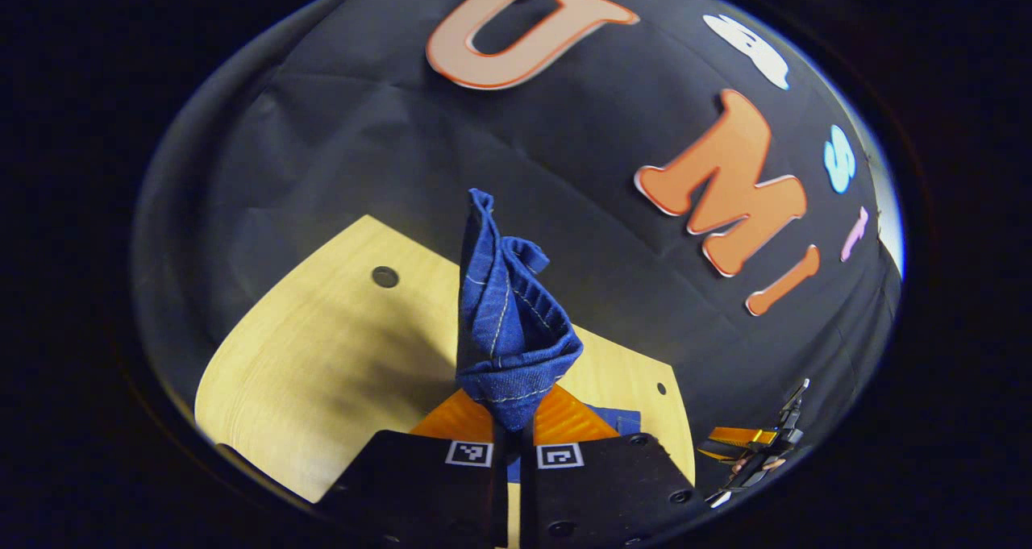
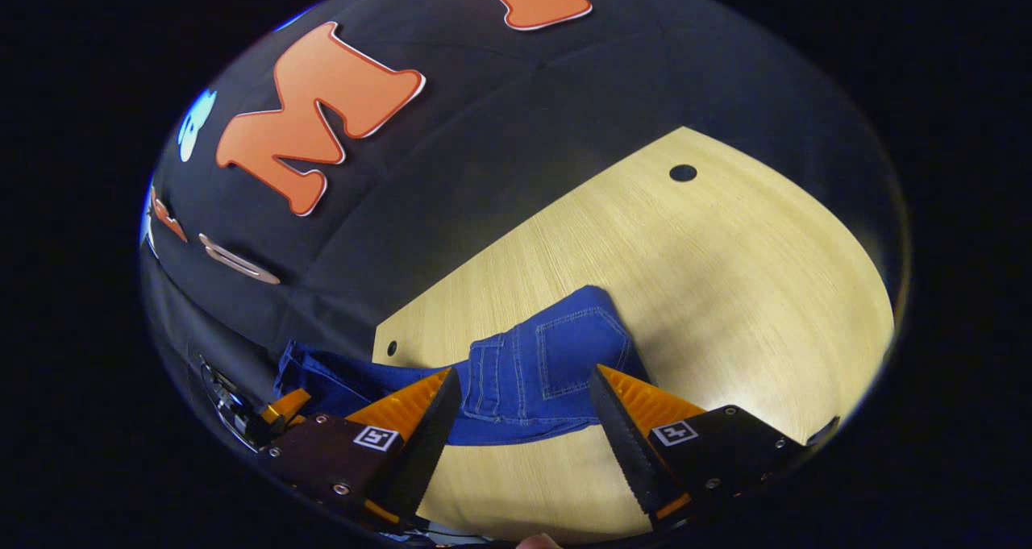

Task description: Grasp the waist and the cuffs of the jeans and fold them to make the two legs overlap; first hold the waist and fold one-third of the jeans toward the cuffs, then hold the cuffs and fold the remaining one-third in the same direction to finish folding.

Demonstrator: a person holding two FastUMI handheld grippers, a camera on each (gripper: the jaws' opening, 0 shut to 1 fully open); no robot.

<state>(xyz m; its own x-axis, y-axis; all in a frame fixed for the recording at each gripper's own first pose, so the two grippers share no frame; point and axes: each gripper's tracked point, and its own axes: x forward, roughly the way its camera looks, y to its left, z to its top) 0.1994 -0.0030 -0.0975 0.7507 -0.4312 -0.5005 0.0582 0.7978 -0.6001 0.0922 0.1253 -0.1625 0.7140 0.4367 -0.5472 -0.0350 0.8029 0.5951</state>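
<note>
Left gripper (image 1: 513, 444): fingers clenched on a bunched fold of the jeans (image 1: 508, 323), lifted upright above the table (image 1: 322, 355). Right gripper (image 2: 520, 428): fingers spread wide, released, hovering just over the jeans' pocket end (image 2: 556, 363) lying on the table (image 2: 726, 275).

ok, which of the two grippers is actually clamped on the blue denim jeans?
The left gripper: its fingers pinch a bunched fold of the blue denim jeans. The right gripper hangs open.
</note>
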